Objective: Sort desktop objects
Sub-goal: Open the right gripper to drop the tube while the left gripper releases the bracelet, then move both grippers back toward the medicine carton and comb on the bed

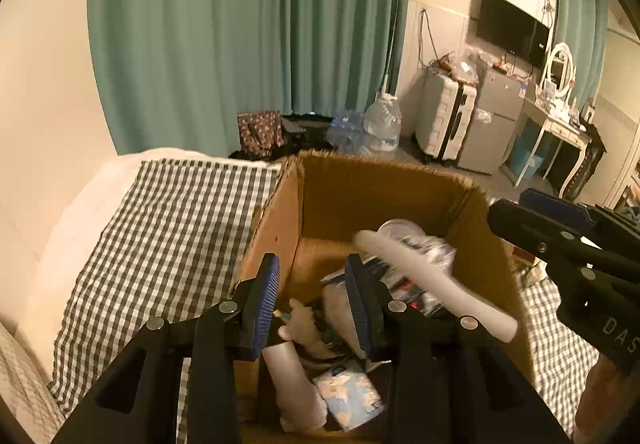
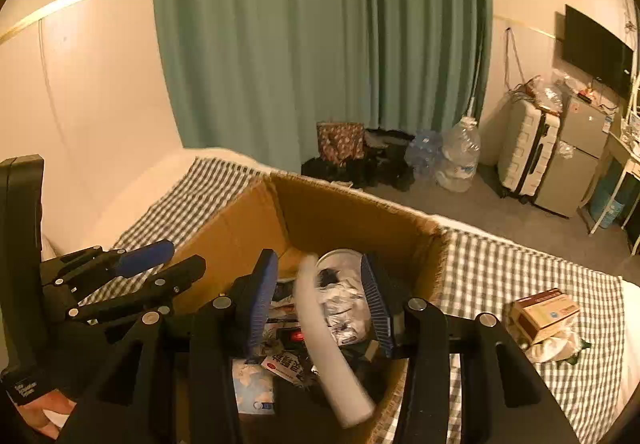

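Already the cardboard box brims with sorted clutter; a white tube tumbles in; both grippers gape empty above it; beside it, a small carton waits.

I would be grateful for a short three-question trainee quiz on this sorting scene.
1. True or false: the cardboard box is empty.
2. What lies outside it on the checked cloth? A) small carton B) mug C) shoe
3. Fill in: the blurred white tube is over the ____.

Key: 1 false; 2 A, the small carton; 3 box. Neither the left gripper nor the right gripper presses on it.
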Motion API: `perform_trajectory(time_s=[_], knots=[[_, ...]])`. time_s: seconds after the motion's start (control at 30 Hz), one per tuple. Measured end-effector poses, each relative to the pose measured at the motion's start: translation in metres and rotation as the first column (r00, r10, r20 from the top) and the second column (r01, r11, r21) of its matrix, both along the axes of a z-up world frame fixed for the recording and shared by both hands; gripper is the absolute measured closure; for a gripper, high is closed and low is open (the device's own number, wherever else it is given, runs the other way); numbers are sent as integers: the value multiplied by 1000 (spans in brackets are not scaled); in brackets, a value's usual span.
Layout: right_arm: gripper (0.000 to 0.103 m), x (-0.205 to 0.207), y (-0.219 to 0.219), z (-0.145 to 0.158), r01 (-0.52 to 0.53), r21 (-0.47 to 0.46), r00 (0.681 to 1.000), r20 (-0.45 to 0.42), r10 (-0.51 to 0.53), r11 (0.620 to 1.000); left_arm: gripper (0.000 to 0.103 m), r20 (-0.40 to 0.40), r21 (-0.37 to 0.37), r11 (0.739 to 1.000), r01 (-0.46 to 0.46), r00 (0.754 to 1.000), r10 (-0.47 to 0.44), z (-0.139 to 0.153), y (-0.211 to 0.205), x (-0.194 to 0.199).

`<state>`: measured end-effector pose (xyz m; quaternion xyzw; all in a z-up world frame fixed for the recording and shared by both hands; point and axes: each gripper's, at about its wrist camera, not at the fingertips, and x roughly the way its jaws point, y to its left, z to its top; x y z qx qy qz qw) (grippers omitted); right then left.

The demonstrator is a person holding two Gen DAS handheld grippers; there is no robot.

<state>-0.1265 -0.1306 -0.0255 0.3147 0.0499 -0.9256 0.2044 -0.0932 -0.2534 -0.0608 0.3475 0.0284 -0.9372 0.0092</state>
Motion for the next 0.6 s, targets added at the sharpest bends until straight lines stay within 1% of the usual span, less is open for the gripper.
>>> perform_trajectory(time_s=[0.07,0.23,0.37,0.6], knots=[[60,7,9,11,18,-7,1000,-15,-18,1000,57,-21,-1,1000,5,1000,-5,10,5,6],[59,23,38,37,70,-38,997,-39,-71,997,57,-67,-29,999,36,997,-38,35,24,21],[57,39,58,55,100,-50,992,-68,-103,994,53,-104,-26,998,58,993,-60,54,38,33],[55,68,103,84,161,-69,980,-106,-168,984,51,-153,-48,995,87,984,-93,81,66,49]])
